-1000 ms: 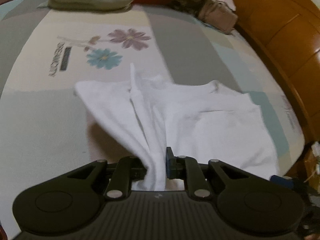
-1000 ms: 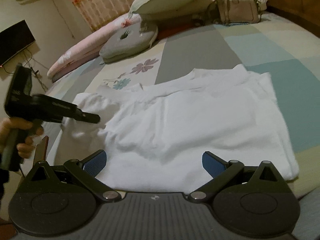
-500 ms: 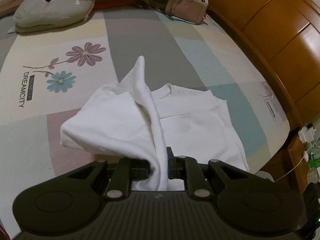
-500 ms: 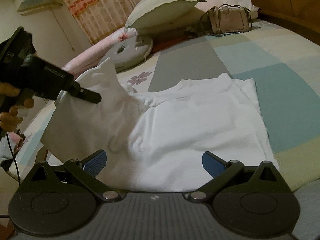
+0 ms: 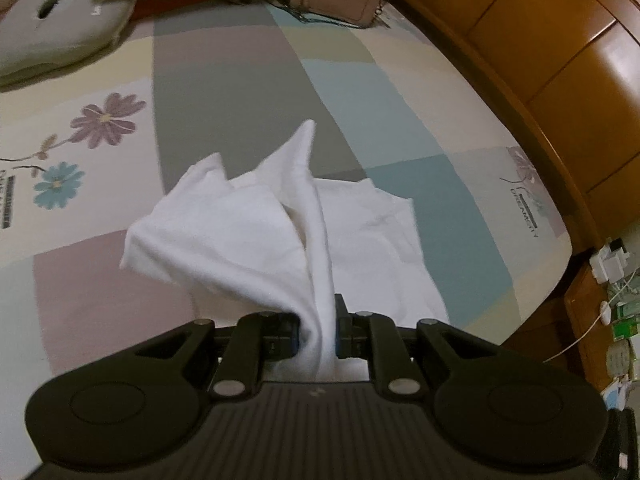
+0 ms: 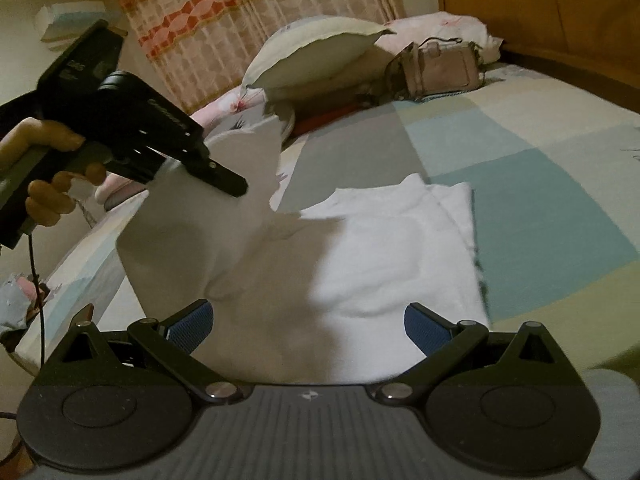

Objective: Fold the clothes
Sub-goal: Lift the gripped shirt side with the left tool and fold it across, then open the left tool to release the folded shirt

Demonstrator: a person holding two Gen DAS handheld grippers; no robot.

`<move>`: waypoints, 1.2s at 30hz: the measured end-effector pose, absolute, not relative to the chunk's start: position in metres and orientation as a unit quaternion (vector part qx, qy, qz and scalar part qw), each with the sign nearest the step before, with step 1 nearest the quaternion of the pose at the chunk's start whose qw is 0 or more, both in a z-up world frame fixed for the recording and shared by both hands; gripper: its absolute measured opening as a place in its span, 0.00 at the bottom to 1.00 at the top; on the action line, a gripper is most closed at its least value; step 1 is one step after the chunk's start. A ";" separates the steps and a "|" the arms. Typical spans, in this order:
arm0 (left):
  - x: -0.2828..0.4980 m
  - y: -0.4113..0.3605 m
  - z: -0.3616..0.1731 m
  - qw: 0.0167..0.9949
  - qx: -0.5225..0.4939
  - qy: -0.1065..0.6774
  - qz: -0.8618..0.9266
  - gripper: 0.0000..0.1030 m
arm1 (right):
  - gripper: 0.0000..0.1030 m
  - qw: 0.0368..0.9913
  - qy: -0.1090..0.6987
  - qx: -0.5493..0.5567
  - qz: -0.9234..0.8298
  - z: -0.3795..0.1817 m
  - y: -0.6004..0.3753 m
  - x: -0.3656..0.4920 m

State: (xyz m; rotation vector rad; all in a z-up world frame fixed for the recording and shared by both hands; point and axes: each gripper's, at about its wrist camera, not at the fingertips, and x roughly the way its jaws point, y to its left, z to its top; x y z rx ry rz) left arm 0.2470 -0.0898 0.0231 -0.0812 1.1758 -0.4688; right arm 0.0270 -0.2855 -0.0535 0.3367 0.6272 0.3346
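A bed (image 5: 224, 92) with a patchwork cover of grey, teal, cream and flower panels fills both views, with a wooden headboard (image 5: 560, 64) along its right side. At its far end lie a cream pillow (image 6: 316, 56), a grey cushion (image 5: 60, 36) and a pinkish handbag (image 6: 438, 68). A white garment (image 6: 384, 256) lies near the middle of the bed, its right part flat on the cover and its left part lifted off it. The left tool (image 5: 318, 330), held in a person's hand (image 6: 48, 172), is clenched on that raised fold. The right tool (image 6: 306, 324) is released, its blue pads (image 6: 192, 320) wide apart over the garment's near edge.
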 end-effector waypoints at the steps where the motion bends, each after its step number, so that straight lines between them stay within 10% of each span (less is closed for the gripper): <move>1: 0.247 -0.095 0.022 0.804 -0.038 0.552 -0.219 0.12 | 1.00 0.924 0.303 0.167 0.161 -0.053 -0.288 0.026; 36: 0.286 -0.213 -0.038 0.772 -0.002 0.601 -0.209 0.18 | 1.00 0.941 0.279 0.149 0.124 -0.055 -0.317 0.012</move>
